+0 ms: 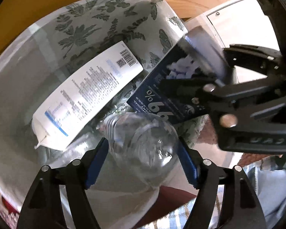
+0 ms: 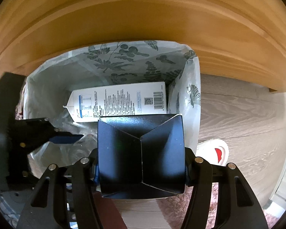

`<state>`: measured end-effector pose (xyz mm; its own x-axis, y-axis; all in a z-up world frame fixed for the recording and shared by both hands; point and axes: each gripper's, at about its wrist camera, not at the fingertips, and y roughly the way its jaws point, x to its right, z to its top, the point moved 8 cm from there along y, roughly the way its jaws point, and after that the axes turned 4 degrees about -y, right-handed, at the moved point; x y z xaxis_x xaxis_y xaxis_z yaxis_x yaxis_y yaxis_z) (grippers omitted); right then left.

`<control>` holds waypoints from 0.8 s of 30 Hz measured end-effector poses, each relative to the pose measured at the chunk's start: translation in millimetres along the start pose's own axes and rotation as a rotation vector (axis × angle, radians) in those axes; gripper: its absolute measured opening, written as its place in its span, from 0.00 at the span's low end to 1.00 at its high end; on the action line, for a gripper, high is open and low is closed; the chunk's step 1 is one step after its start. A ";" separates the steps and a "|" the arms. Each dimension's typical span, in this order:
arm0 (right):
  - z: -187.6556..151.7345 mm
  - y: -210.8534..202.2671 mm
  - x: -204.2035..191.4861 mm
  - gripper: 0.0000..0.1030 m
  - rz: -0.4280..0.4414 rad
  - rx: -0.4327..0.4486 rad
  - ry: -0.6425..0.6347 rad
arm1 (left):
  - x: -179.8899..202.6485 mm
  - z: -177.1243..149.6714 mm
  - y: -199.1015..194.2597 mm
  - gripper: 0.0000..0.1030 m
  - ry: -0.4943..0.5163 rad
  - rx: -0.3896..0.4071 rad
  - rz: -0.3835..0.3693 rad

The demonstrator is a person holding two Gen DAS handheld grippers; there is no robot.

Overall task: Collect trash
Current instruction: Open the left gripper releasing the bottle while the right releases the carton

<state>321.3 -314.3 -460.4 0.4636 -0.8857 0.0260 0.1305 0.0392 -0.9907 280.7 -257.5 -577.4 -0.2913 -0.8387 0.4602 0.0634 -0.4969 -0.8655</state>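
Observation:
A bin lined with a leaf-printed bag (image 1: 97,19) (image 2: 127,61) lies below both grippers. A white carton (image 1: 85,99) (image 2: 120,103) rests inside it. A clear plastic bottle (image 1: 143,145) hangs neck-down over the bin between the blue pads (image 1: 97,162) of my left gripper (image 1: 143,162), which is open; the pads sit right at its sides without squeezing it. My right gripper (image 2: 141,169) (image 1: 200,89) is shut on a dark blue carton (image 2: 141,152) (image 1: 171,87), held above the bin's near rim. The left gripper (image 2: 66,139) shows at the left of the right wrist view.
A wooden furniture panel (image 2: 143,19) stands behind the bin. Grey wood-look floor (image 2: 238,114) spreads to the right, with a white and red object (image 2: 215,150) beside the bin and a pink rug (image 2: 181,206) in front.

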 end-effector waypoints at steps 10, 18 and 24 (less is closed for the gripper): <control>-0.4 5.7 -6.7 0.57 -0.017 -0.021 -0.057 | -37.7 19.5 -25.3 0.68 -0.060 -0.034 0.002; 2.6 9.6 -9.4 0.57 -0.047 -0.024 -0.094 | -57.6 21.3 -3.1 0.68 -0.059 -0.014 0.100; 3.2 9.8 -10.6 0.57 -0.030 -0.007 -0.082 | -45.4 21.9 -53.6 0.68 -0.058 -0.030 0.143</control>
<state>320.5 -303.1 -469.9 0.5295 -0.8457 0.0667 0.1401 0.0096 -0.9901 311.5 -197.6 -547.5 -0.2259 -0.9124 0.3413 0.0712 -0.3649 -0.9283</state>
